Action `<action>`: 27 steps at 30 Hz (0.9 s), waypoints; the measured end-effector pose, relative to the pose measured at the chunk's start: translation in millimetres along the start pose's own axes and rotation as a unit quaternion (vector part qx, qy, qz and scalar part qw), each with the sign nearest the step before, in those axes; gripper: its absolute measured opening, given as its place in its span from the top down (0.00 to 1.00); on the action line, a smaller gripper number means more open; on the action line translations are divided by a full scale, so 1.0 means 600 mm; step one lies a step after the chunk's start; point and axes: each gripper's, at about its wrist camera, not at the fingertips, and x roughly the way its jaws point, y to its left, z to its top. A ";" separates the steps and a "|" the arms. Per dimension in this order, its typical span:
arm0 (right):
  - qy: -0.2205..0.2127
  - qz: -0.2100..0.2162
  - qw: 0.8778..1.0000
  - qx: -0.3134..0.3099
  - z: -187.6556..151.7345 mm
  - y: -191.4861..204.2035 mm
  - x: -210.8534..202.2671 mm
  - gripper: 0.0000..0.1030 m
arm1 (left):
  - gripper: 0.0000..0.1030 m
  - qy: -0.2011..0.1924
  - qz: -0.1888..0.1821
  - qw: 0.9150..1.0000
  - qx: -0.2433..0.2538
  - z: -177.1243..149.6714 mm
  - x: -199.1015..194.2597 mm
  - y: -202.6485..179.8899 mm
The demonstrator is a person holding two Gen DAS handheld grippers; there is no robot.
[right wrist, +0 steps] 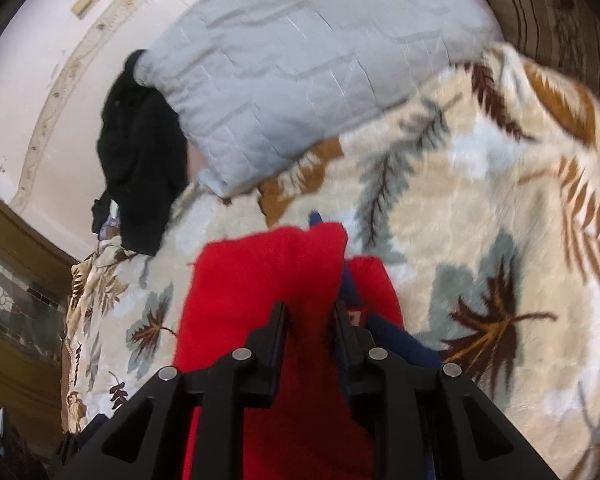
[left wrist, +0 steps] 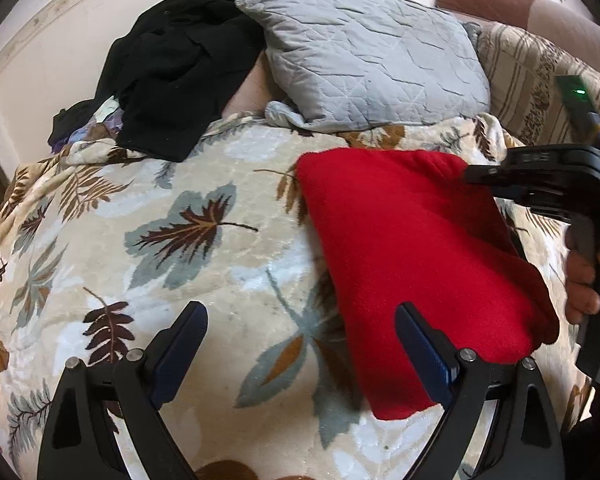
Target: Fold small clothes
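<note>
A red fleece garment [left wrist: 412,248] is held up over the leaf-patterned blanket [left wrist: 180,240] at the right of the left wrist view. My right gripper [left wrist: 472,174] pinches its upper right corner there. In the right wrist view my right gripper [right wrist: 310,320] is shut on the red garment [right wrist: 260,300], with some navy fabric [right wrist: 396,340] beside its right finger. My left gripper [left wrist: 300,336] is open and empty just above the blanket, its right finger in front of the garment's lower edge.
A grey quilted pillow [left wrist: 360,56] lies at the head of the bed, and shows in the right wrist view [right wrist: 300,60]. A pile of black clothes [left wrist: 172,68] sits left of it. A striped cushion [left wrist: 540,76] is at far right. A pale wall runs behind.
</note>
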 end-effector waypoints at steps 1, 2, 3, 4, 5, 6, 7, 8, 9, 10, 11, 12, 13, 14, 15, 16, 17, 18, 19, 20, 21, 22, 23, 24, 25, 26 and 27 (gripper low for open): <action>-0.003 0.001 1.000 -0.003 0.000 0.004 -0.006 0.74 | 0.08 0.001 0.002 1.000 -0.001 0.000 0.000 0.002; -0.004 0.003 1.000 -0.005 0.000 0.006 -0.011 0.73 | 0.08 0.005 0.005 1.000 -0.001 0.000 0.003 0.003; -0.005 0.006 1.000 -0.005 0.000 0.007 -0.015 0.73 | 0.08 0.011 0.007 1.000 0.000 -0.001 0.007 0.003; -0.002 0.010 1.000 -0.003 -0.001 0.008 -0.016 0.73 | 0.08 0.023 0.009 1.000 0.001 -0.004 0.015 0.002; 0.001 0.012 1.000 -0.002 -0.003 0.007 -0.018 0.73 | 0.08 0.032 0.010 0.999 0.003 -0.007 0.022 0.000; 0.003 0.013 1.000 -0.002 -0.004 0.006 -0.017 0.73 | 0.08 0.043 0.011 0.999 0.009 -0.011 0.030 -0.004; 0.010 0.015 1.000 -0.003 -0.008 0.005 -0.014 0.73 | 0.08 0.055 0.013 0.998 0.018 -0.016 0.039 -0.010; 0.020 0.017 1.000 -0.003 -0.012 0.004 -0.009 0.73 | 0.08 0.058 0.020 0.998 0.026 -0.020 0.044 -0.015; 0.041 0.024 0.999 -0.003 -0.017 0.002 0.001 0.73 | 0.08 0.051 0.028 0.998 0.031 -0.021 0.043 -0.020; 0.066 0.026 0.997 -0.004 -0.022 0.000 0.017 0.73 | 0.08 0.047 0.033 0.998 0.037 -0.020 0.041 -0.023; 0.088 0.019 0.996 -0.004 -0.029 -0.004 0.032 0.73 | 0.08 0.046 0.034 0.998 0.040 -0.018 0.039 -0.024; 0.099 0.012 0.995 -0.006 -0.036 -0.008 0.044 0.72 | 0.08 0.045 0.033 0.998 0.039 -0.016 0.038 -0.023; 0.098 0.016 0.995 -0.009 -0.038 -0.010 0.045 0.72 | 0.08 0.044 0.031 0.998 0.036 -0.015 0.037 -0.022; 0.095 0.018 0.995 -0.009 -0.037 -0.010 0.040 0.72 | 0.08 0.044 0.030 0.998 0.031 -0.013 0.037 -0.020; 0.092 0.021 0.996 -0.007 -0.034 -0.010 0.033 0.72 | 0.08 0.042 0.032 0.998 0.028 -0.012 0.037 -0.018; 0.083 0.026 0.996 -0.006 -0.031 -0.010 0.024 0.72 | 0.08 0.038 0.035 0.998 0.027 -0.010 0.035 -0.018; 0.068 0.031 0.997 -0.008 -0.028 -0.010 0.011 0.72 | 0.08 0.033 0.039 0.998 0.028 -0.008 0.033 -0.019; 0.058 0.032 0.998 -0.010 -0.026 -0.010 0.003 0.72 | 0.08 0.028 0.042 0.998 0.029 -0.008 0.031 -0.020; 0.050 0.033 0.998 -0.011 -0.024 -0.010 -0.002 0.73 | 0.08 0.024 0.045 0.998 0.030 -0.006 0.030 -0.021; 0.049 0.035 0.998 -0.011 -0.022 -0.010 -0.003 0.73 | 0.08 0.021 0.047 0.998 0.031 -0.005 0.030 -0.023; 0.056 0.036 0.998 -0.009 -0.022 -0.012 0.003 0.73 | 0.08 0.023 0.049 0.998 0.033 -0.005 0.033 -0.025; 0.069 0.033 0.997 -0.006 -0.023 -0.017 0.014 0.73 | 0.08 0.027 0.049 0.998 0.034 -0.006 0.037 -0.027; 0.087 0.025 0.996 -0.003 -0.027 -0.022 0.026 0.73 | 0.08 0.030 0.049 0.998 0.036 -0.006 0.041 -0.030; 0.104 0.021 0.994 0.001 -0.032 -0.028 0.040 0.73 | 0.08 0.030 0.051 0.998 0.039 -0.007 0.043 -0.032; 0.107 0.022 0.994 0.000 -0.035 -0.030 0.044 0.73 | 0.08 0.028 0.054 0.997 0.042 -0.007 0.044 -0.035; 0.103 0.021 0.994 -0.003 -0.035 -0.028 0.042 0.73 | 0.08 0.027 0.056 0.997 0.044 -0.007 0.044 -0.036; 0.098 0.019 0.995 -0.009 -0.034 -0.023 0.036 0.74 | 0.08 0.024 0.058 0.997 0.047 -0.006 0.043 -0.037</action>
